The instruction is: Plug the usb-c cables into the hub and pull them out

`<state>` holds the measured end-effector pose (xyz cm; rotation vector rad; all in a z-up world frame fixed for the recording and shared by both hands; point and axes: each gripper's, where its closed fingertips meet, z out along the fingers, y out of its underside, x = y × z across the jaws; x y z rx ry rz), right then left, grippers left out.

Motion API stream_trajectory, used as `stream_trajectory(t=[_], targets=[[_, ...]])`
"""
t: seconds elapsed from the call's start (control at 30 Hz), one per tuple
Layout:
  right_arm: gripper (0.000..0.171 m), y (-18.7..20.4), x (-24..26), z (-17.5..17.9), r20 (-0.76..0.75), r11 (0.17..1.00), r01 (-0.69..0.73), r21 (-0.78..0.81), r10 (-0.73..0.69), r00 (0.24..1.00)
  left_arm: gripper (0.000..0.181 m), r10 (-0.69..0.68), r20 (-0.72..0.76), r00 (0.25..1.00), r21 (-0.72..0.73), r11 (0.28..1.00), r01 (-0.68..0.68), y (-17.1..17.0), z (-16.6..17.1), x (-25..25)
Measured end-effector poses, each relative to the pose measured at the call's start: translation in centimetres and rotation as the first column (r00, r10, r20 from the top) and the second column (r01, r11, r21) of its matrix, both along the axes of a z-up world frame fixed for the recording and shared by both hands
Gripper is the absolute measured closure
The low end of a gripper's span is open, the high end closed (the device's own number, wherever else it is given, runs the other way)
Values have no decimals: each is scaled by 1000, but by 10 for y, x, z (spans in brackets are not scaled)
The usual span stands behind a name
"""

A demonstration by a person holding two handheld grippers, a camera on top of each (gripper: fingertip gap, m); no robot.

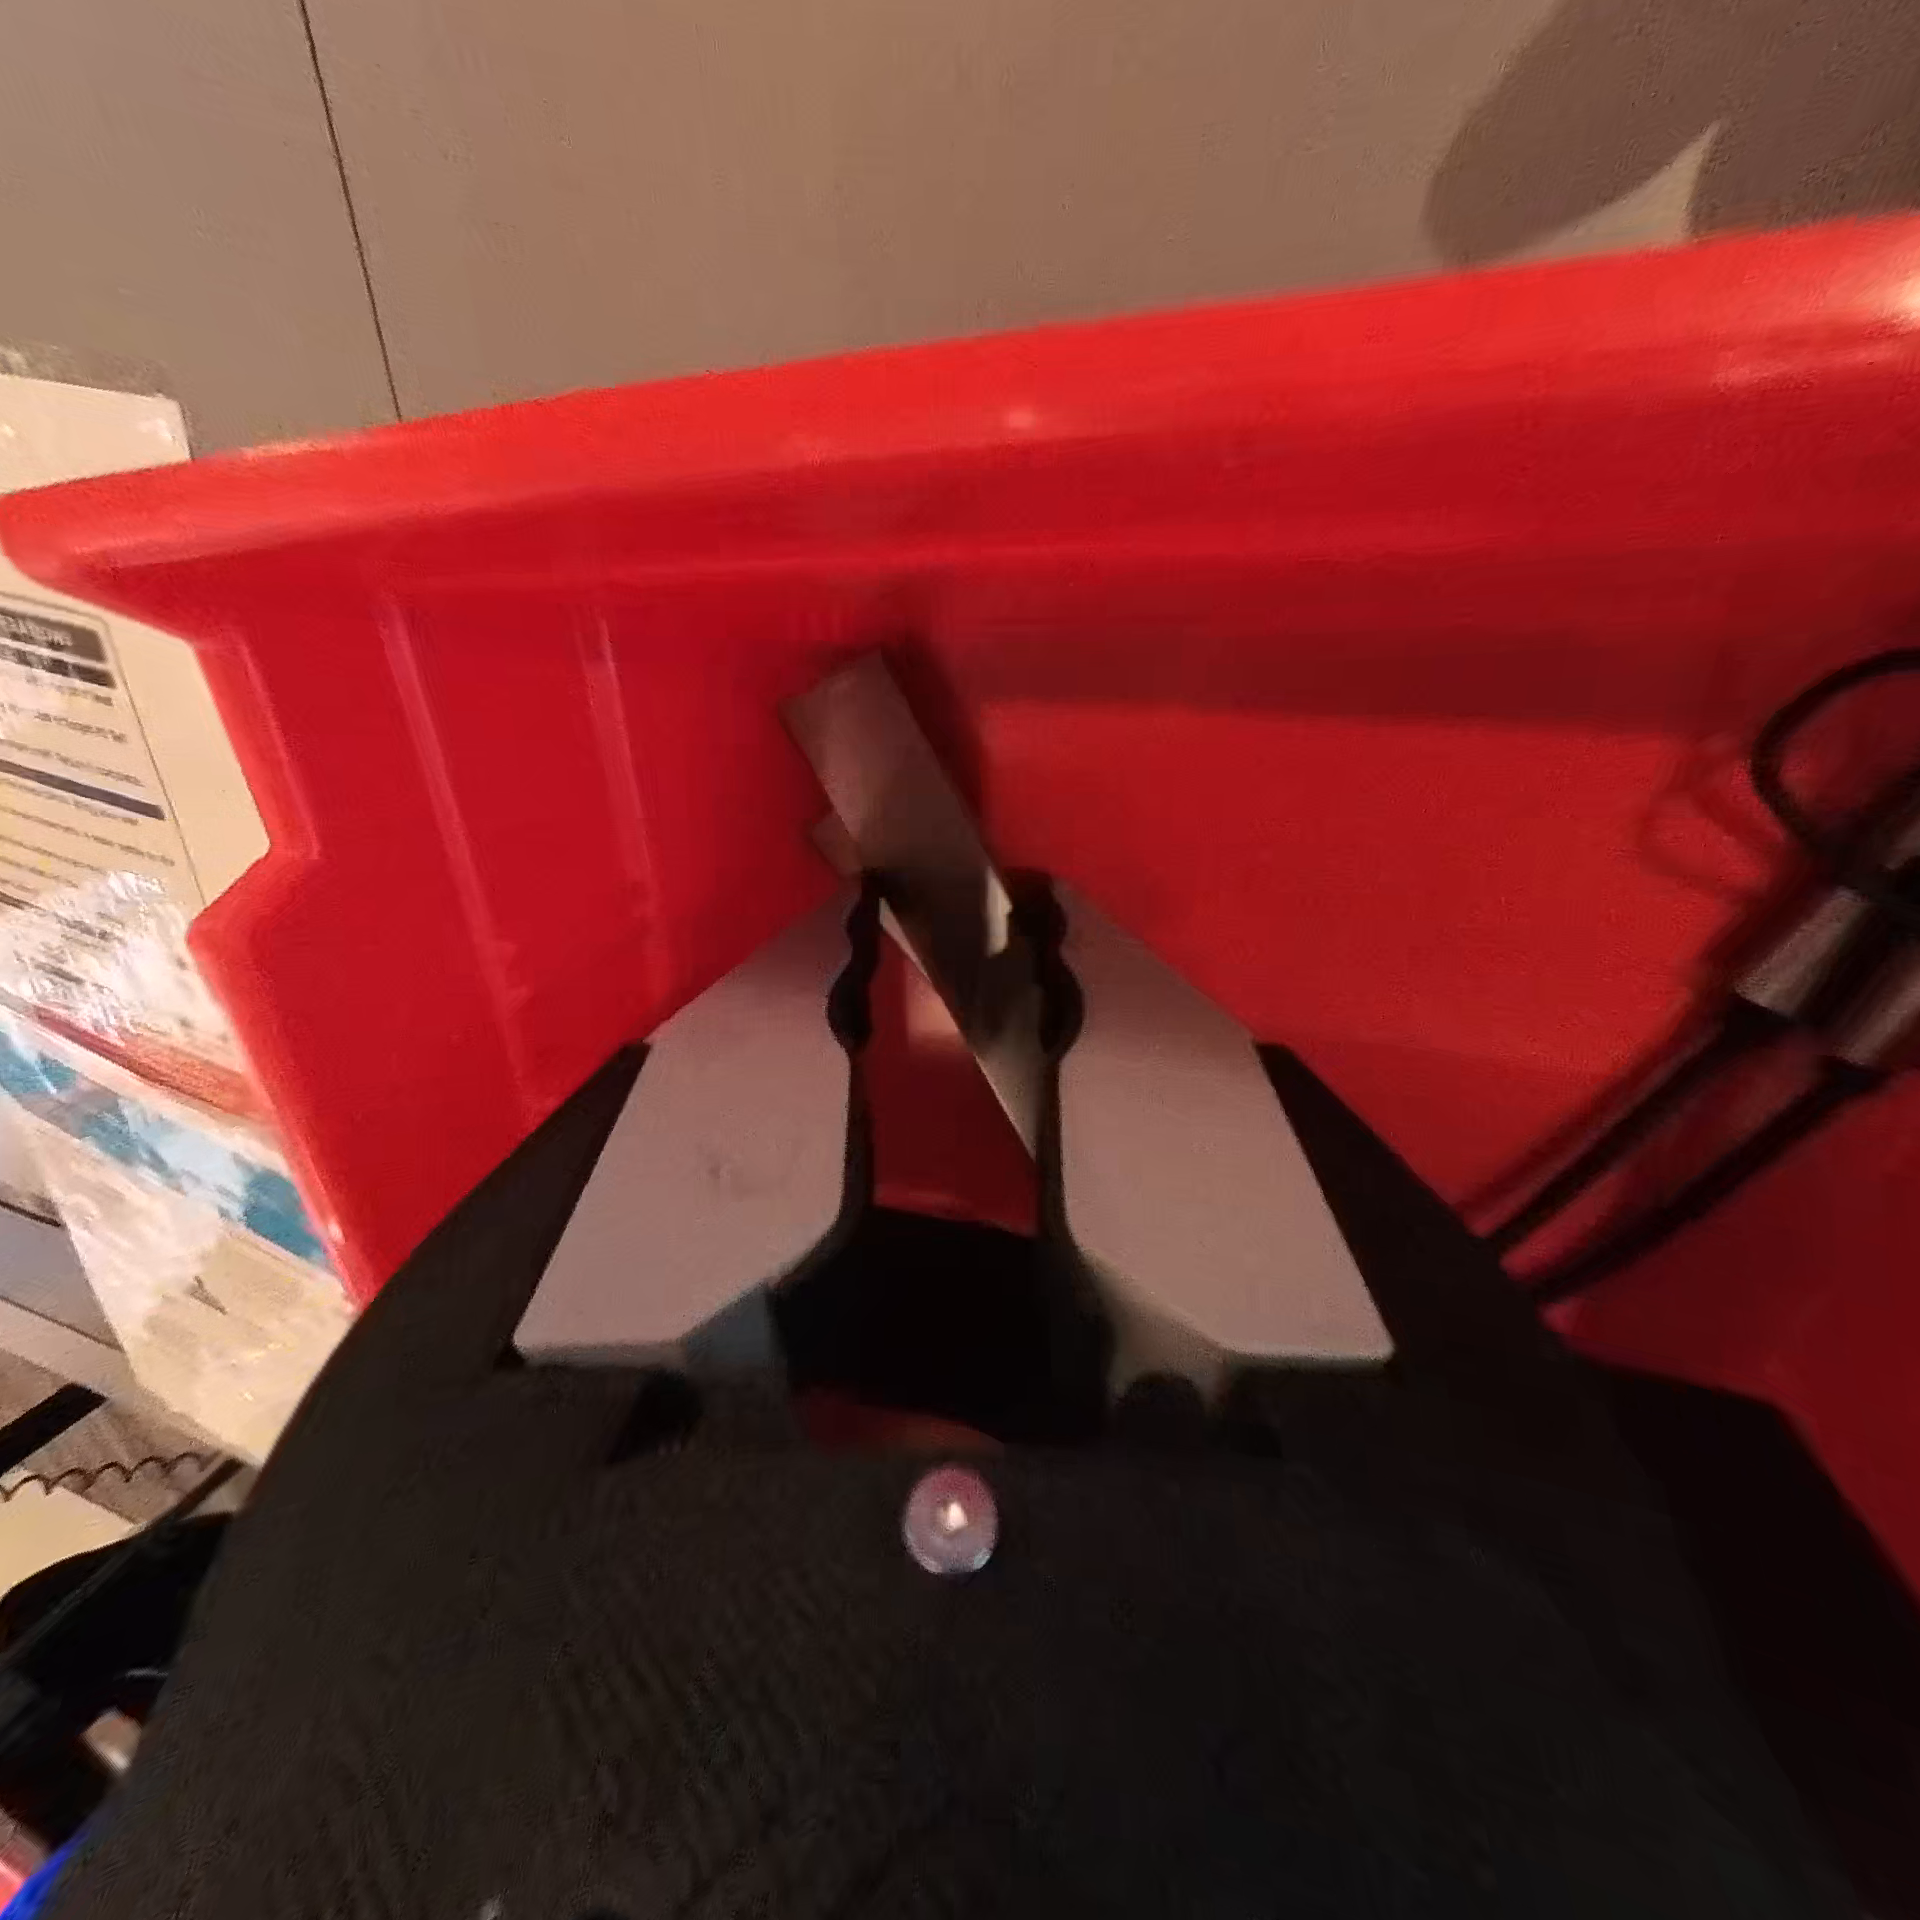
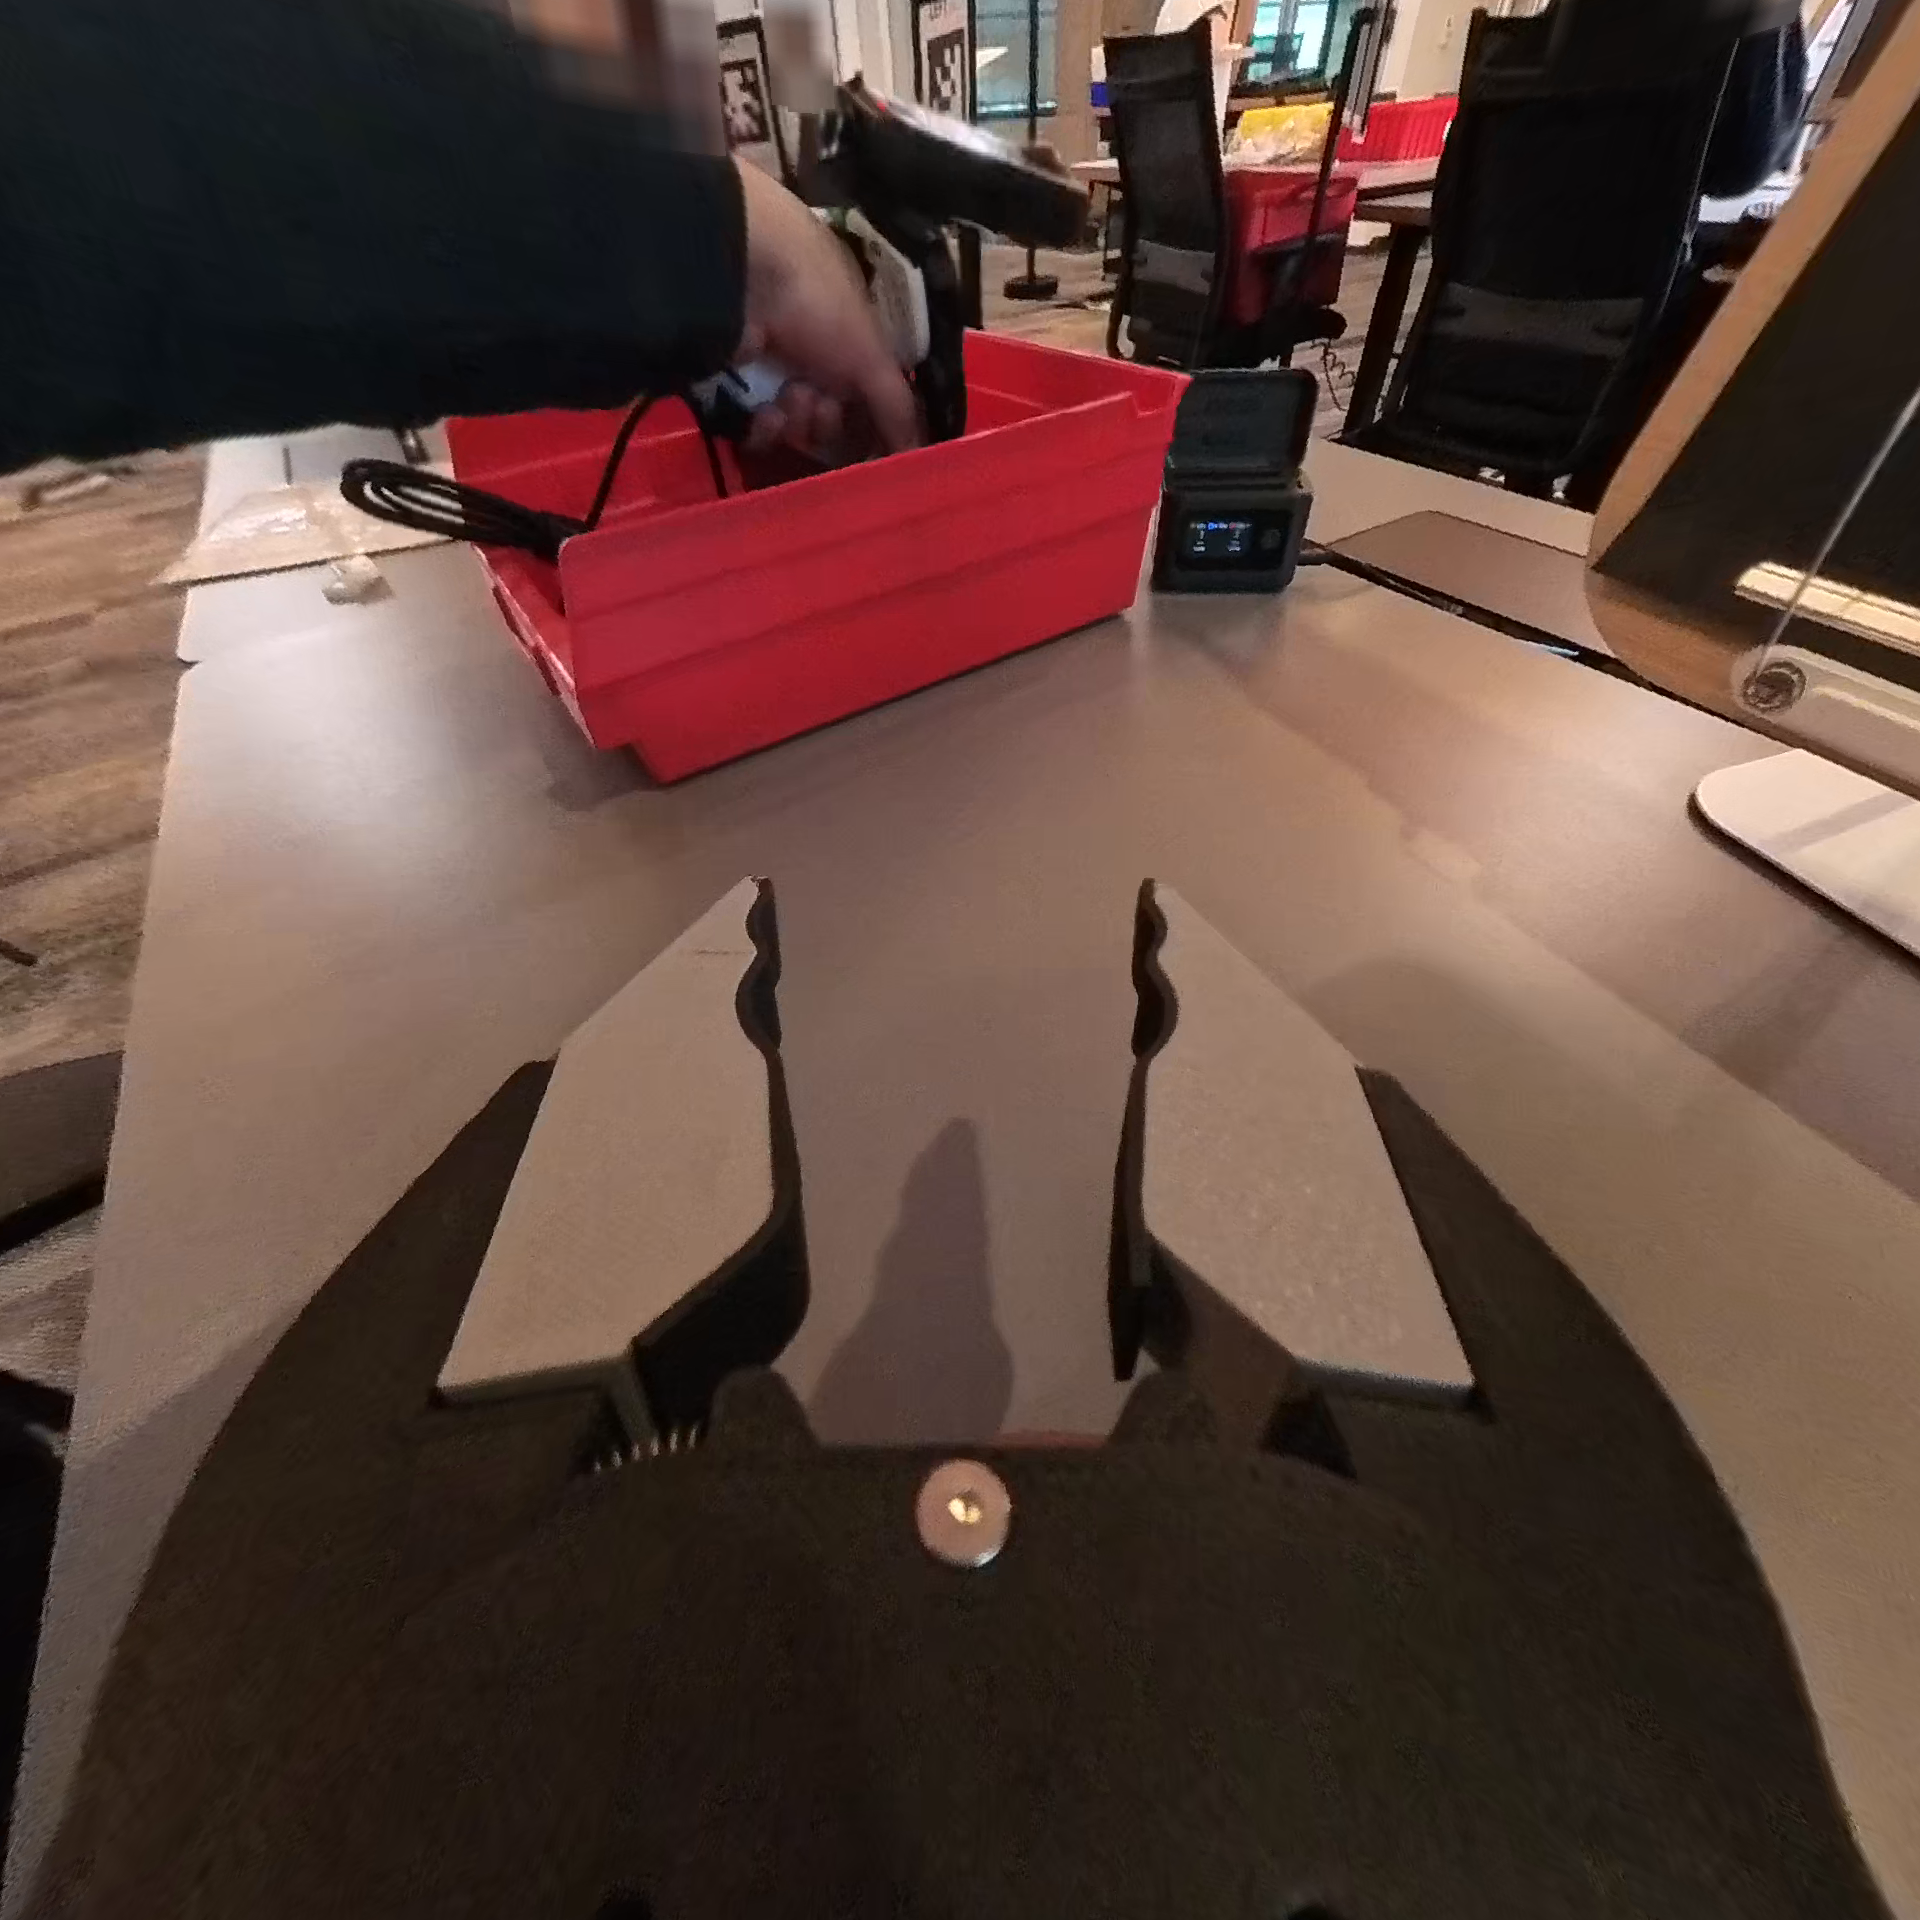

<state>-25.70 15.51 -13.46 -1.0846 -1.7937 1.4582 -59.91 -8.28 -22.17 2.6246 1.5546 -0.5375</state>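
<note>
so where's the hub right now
In the left wrist view the silver hub is clamped in the left gripper, inside the red bin, tilted against its far wall, left of the black cable.

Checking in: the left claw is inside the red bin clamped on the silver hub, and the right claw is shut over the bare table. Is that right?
Not quite. The right claw is open, not shut: the right wrist view shows its jaws wide apart over the bare table. The rest holds: the left claw is inside the red bin, clamped on the silver hub.

An open-plan office: mesh office chairs [image 2: 1174, 197] stand at far desks, and a monitor stand [image 2: 1808, 831] rests on the near grey table [image 2: 935, 831].
</note>
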Motion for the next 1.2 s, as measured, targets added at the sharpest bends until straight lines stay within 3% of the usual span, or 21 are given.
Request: stream_trajectory(t=[0.17,0.33,0.47,0.63,0.8,0.93,1.07,1.2], targets=[[108,5,0,9,-55,998,27,49,-24,998,154,-61,-12,998,-35,998,60,0,2,-2],[109,13,-3,10,-67,996,56,64,-51,996,155,-201,-170,965,-123,976,182,1,34,-9],[109,18,-8,3,-36,996,63,57,-61,997,157,-286,-302,909,-156,956,249,10,93,-10],[109,30,-14,1,-30,994,94,61,-93,995,160,-387,-454,802,-201,922,331,32,190,4],[109,48,-18,10,-55,987,150,51,-147,988,161,-483,-602,636,-211,865,456,86,283,45],[109,67,-20,18,-76,979,202,36,-199,977,161,-566,-661,493,-263,790,554,136,333,91],[108,83,-20,28,-90,971,241,2,-239,967,161,-643,-647,410,-228,676,701,193,336,149],[109,101,-14,50,-154,956,291,-32,-292,944,161,-777,-502,380,-108,492,864,247,264,219]])
